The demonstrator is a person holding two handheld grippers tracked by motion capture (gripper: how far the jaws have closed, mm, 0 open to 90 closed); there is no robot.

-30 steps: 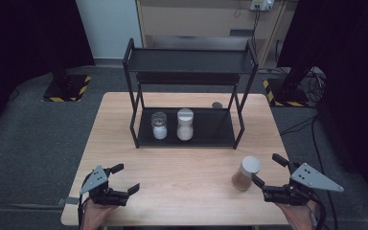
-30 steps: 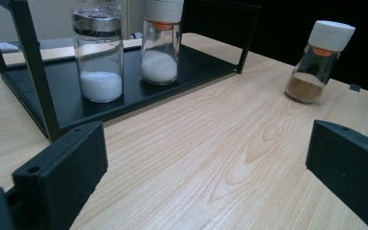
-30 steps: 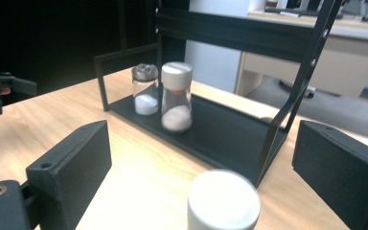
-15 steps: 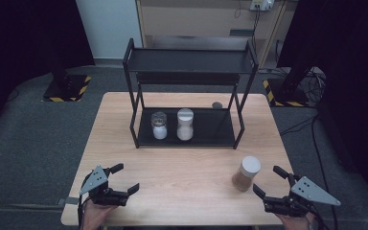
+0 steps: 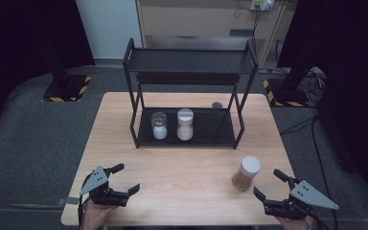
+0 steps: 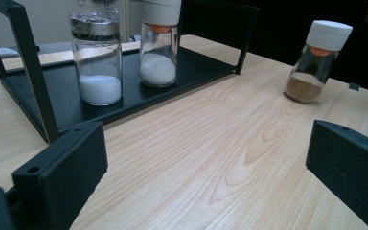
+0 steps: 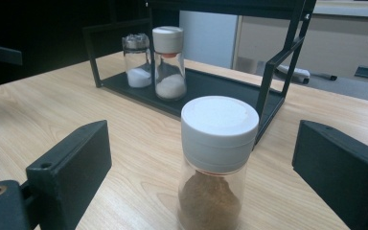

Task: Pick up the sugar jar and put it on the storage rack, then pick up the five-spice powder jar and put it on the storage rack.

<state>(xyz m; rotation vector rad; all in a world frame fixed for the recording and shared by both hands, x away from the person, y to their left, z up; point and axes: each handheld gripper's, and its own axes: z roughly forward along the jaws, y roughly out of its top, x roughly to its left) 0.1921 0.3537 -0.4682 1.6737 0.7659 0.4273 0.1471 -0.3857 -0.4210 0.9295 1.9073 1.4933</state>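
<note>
**Retreat of right gripper from brown jar**

Rack (image 5: 133, 91): one, black, two-tier, at the far middle of the table (image 5: 124, 124). Top tier is bare; bottom tier holds two jars.

Jars: three total. The metal-capped jar (image 5: 159, 125) with white fill and the white-capped jar (image 5: 185, 124) with white grains stand side by side on the bottom tier. The brown-powder jar (image 5: 246, 173) stands upright on the table in front of the rack's right end, off the shelf.

Grippers: two, both empty with jaws apart.
- right gripper (image 5: 272, 185): a second ago it sat just beside the brown jar; now pulled back toward the near-right edge, clear gap between them. In its own view the jar (image 7: 216, 165) sits centred ahead of the spread jaws. Likely just released, or lining up for a grab to shelve it.
- left gripper (image 5: 125, 178): unmoved, resting near-left, well away from all jars.

Small dark round object (image 5: 216, 105) behind the rack: one, unidentifiable.
</note>
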